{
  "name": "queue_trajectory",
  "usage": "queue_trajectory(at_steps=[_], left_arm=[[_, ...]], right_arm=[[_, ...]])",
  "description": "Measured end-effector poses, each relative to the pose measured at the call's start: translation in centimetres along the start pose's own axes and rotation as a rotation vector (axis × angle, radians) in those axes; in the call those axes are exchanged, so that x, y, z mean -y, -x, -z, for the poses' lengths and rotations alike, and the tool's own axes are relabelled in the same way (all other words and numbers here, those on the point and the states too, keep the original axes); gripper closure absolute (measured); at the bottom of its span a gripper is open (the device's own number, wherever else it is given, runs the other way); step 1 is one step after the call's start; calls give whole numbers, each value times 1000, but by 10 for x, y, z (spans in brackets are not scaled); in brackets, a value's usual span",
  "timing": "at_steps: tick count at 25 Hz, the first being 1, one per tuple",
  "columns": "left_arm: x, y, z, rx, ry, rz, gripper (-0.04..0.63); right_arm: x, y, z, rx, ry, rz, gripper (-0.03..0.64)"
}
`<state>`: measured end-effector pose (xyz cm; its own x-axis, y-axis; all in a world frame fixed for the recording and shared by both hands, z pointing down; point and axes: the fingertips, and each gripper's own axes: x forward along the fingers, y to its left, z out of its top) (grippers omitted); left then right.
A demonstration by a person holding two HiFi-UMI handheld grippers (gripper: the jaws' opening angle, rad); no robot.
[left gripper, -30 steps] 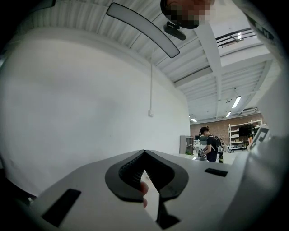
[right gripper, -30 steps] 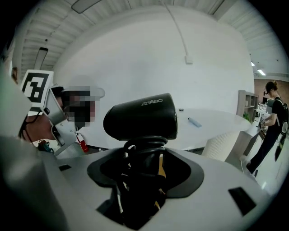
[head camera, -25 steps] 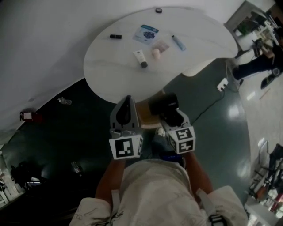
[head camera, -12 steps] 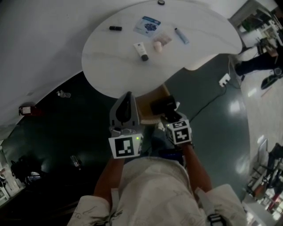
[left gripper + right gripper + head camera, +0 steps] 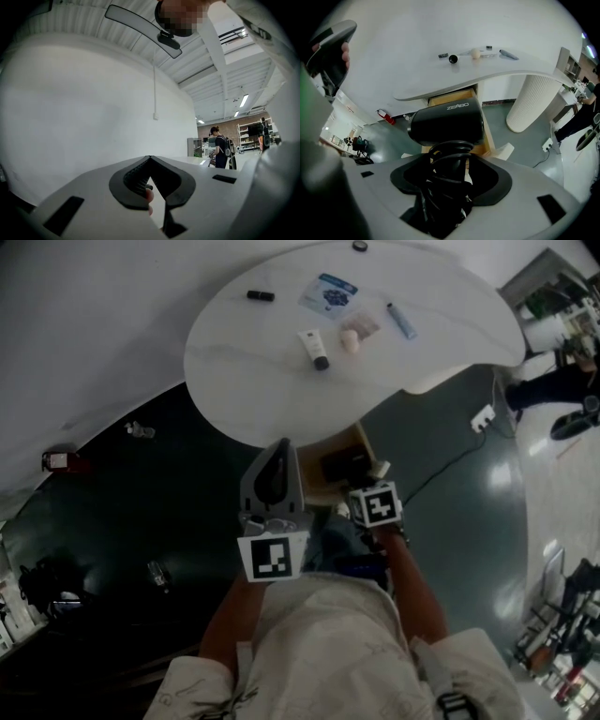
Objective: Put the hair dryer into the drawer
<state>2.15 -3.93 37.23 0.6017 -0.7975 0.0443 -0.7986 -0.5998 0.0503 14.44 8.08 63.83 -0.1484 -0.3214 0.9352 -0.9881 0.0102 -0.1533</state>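
The black hair dryer (image 5: 447,123), its cord coiled round the handle, hangs in my right gripper (image 5: 450,165), whose jaws are shut on the handle and cord. In the head view the hair dryer (image 5: 339,465) is low over the open wooden drawer (image 5: 360,436) under the white table (image 5: 244,399), with my right gripper (image 5: 356,488) pointing steeply down. In the right gripper view the drawer (image 5: 440,100) shows just behind the dryer. My left gripper (image 5: 278,448) is held level left of the drawer; my left gripper (image 5: 150,159) has its jaws closed, nothing between them.
On the table lie a white tube (image 5: 315,348), a blue packet (image 5: 328,293), a pen (image 5: 401,320) and a small black item (image 5: 261,296). A white ribbed pedestal (image 5: 532,101) stands right of the drawer. A socket strip (image 5: 482,417) and cable lie on the dark floor.
My right gripper has sunk and tipped downward with the hair dryer, closer to the open drawer. My left gripper has stayed where it was.
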Motion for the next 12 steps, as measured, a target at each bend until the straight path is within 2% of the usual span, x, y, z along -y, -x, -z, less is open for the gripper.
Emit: queue_trajectory(at_steps=[12], left_arm=[[-44,21,-1,-2,0,-129,594]], right_arm=[[-8,-51,-28,-85,47,-22,348]])
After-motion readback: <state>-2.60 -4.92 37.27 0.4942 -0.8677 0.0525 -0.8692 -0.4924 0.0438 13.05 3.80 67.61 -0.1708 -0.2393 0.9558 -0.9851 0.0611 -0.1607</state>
